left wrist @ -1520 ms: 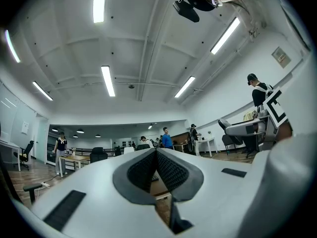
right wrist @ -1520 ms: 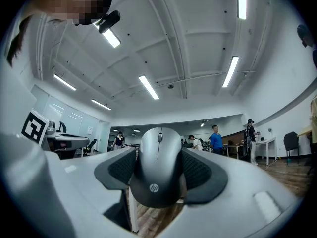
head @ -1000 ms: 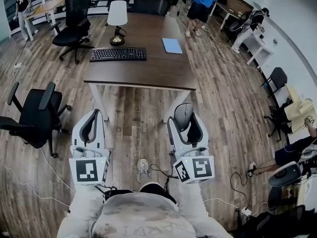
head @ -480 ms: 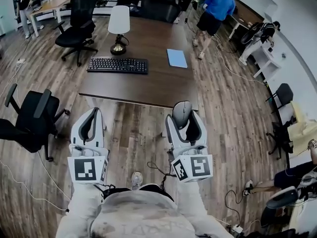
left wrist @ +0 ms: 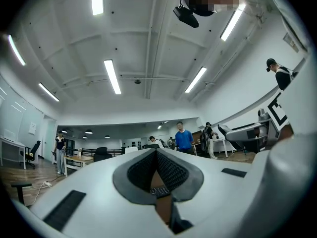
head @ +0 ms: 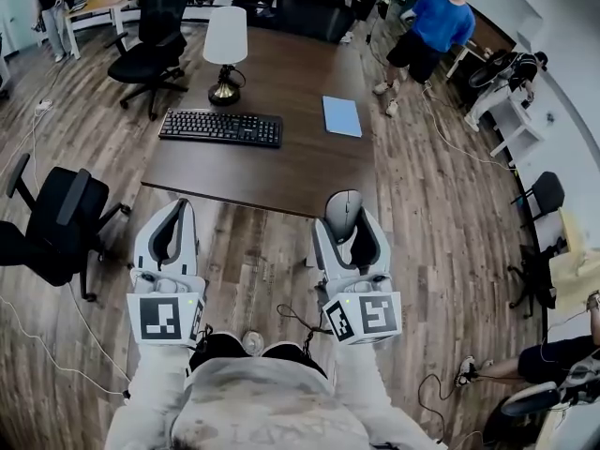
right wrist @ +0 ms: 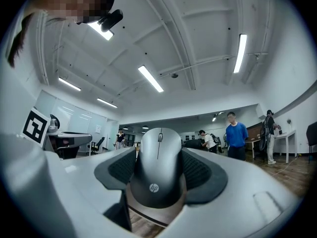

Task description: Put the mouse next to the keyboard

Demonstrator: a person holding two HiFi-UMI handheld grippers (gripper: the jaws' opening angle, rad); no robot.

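Observation:
A grey computer mouse (head: 344,208) (right wrist: 158,167) sits clamped between the jaws of my right gripper (head: 349,221), held just short of the near edge of the brown table (head: 309,172). A black keyboard (head: 221,127) lies on the table's left half, well ahead and left of the mouse. My left gripper (head: 171,228) hovers over the floor in front of the table with its jaws closed together and nothing between them; in the left gripper view a sliver of the keyboard (left wrist: 159,191) shows past its pads.
A table lamp (head: 226,52) stands behind the keyboard and a blue notebook (head: 341,116) lies at the table's right. A black office chair (head: 52,221) stands at my left, another (head: 152,37) beyond the table. A person in blue (head: 433,28) stands at back right.
I have walked closer to the table: it and the keyboard appear nearer and lower in the head view. Both grippers keep their pose, the mouse still held.

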